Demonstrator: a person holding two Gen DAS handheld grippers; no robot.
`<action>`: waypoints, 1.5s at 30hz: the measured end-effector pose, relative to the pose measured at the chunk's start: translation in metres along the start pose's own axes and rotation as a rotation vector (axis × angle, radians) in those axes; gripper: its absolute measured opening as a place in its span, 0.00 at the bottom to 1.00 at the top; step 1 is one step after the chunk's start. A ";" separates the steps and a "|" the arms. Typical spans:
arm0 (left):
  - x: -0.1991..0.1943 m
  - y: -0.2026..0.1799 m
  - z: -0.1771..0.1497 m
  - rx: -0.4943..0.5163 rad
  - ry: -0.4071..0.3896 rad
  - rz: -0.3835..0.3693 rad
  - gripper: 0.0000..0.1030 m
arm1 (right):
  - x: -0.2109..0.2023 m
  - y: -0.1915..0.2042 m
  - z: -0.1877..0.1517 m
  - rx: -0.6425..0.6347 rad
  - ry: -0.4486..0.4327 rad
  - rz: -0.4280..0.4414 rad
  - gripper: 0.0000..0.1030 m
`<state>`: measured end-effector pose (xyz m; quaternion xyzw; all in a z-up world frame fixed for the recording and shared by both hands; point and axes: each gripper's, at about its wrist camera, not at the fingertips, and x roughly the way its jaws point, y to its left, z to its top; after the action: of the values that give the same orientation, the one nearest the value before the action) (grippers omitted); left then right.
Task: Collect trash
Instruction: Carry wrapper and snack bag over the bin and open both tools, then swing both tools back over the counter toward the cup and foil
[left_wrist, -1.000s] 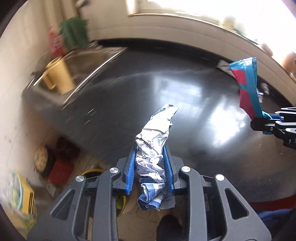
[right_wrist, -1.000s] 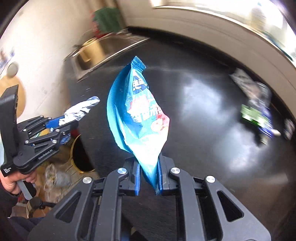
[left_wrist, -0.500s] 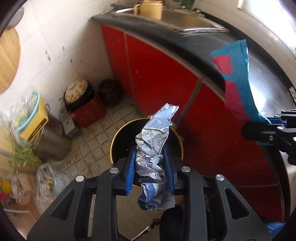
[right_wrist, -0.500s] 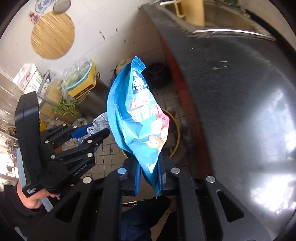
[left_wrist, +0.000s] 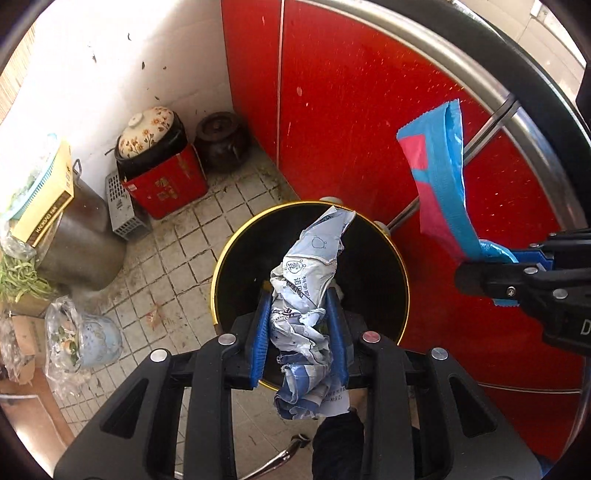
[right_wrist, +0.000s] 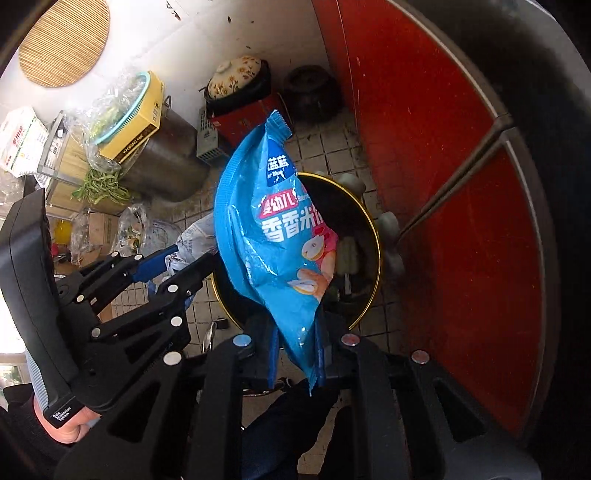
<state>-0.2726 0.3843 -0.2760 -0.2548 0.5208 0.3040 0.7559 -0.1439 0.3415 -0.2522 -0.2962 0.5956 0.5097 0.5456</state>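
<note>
Left gripper clamps a crumpled white-and-blue paper wrapper at centre frame, over the round black gold-rimmed bin. Right gripper pinches a glossy blue snack bag, above that bin too.

You see a crumpled white-and-blue wrapper and a blue snack bag, both upright above the gold-rimmed black trash bin.

crumpled paper wrapper, glossy plastic snack bag, glossy red cabinet doors
</note>
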 end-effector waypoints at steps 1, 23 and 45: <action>0.003 0.001 -0.001 -0.004 0.003 -0.008 0.28 | -0.001 -0.002 -0.002 -0.004 0.000 -0.001 0.15; -0.063 -0.014 -0.018 0.056 -0.015 0.051 0.89 | -0.126 0.019 -0.030 -0.046 -0.165 0.060 0.75; -0.208 -0.415 -0.015 0.923 -0.155 -0.421 0.91 | -0.395 -0.219 -0.413 0.907 -0.687 -0.457 0.84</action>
<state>-0.0375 0.0489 -0.0564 0.0291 0.4806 -0.0986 0.8709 0.0018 -0.1902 0.0136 0.0265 0.4649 0.1417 0.8736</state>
